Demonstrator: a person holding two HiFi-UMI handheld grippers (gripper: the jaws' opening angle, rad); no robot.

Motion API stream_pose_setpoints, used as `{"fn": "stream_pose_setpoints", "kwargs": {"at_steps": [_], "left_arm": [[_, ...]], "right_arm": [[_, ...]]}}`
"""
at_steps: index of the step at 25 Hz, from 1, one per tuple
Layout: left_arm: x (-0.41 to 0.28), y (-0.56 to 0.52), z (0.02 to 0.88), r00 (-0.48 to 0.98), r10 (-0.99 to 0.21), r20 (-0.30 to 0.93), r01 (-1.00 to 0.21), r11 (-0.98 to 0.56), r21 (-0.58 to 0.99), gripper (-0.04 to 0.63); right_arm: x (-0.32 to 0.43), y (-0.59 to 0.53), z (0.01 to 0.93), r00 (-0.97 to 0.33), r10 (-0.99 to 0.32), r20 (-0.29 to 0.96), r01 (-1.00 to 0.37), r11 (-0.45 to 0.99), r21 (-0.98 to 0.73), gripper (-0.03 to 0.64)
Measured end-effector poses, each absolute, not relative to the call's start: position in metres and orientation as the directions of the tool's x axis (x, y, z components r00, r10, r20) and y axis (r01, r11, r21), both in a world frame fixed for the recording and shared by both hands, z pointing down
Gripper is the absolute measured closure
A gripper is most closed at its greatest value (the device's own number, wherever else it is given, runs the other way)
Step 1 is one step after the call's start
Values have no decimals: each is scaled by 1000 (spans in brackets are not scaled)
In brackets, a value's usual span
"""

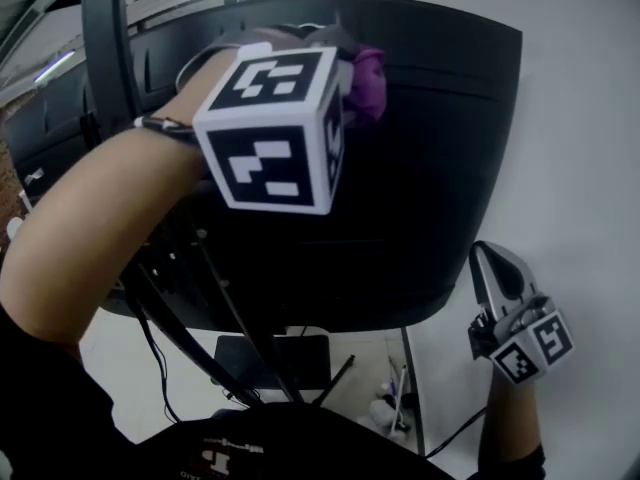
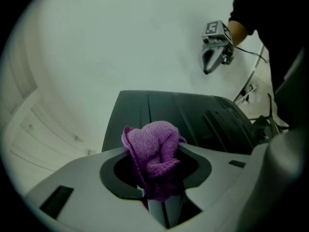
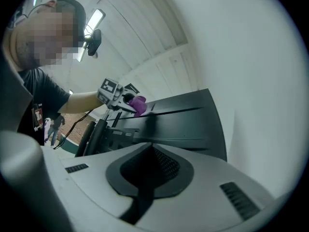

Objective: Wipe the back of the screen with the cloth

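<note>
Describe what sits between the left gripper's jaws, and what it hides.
A bunched purple cloth is clamped in the left gripper, the screen's dark back beyond it. The cloth covers the jaw tips, so they cannot be seen.

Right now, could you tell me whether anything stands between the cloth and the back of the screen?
Nothing visible does. The left gripper is shut on the purple cloth at the top of the monitor's back. The cables hang lower, and the shut right gripper is off to the side.
</note>
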State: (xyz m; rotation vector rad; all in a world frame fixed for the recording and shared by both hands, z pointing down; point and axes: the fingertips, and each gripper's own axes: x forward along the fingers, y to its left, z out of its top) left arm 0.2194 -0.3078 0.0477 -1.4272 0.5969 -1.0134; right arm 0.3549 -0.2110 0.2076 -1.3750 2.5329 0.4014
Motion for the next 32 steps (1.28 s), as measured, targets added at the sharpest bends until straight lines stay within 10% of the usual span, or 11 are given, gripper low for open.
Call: {"fn": "stream_pose_setpoints", "kwargs": {"at_steps": [13, 32], "left_arm": [[101, -343, 93, 130, -957, 260, 253, -222, -942, 437], [167, -349, 108, 244, -931, 273, 273, -204, -940, 437]], "right_arm": [[316, -243, 207, -630, -712, -309, -771, 621, 141, 611], [349, -237, 223, -575, -765, -291, -814, 572, 104, 611]]}}
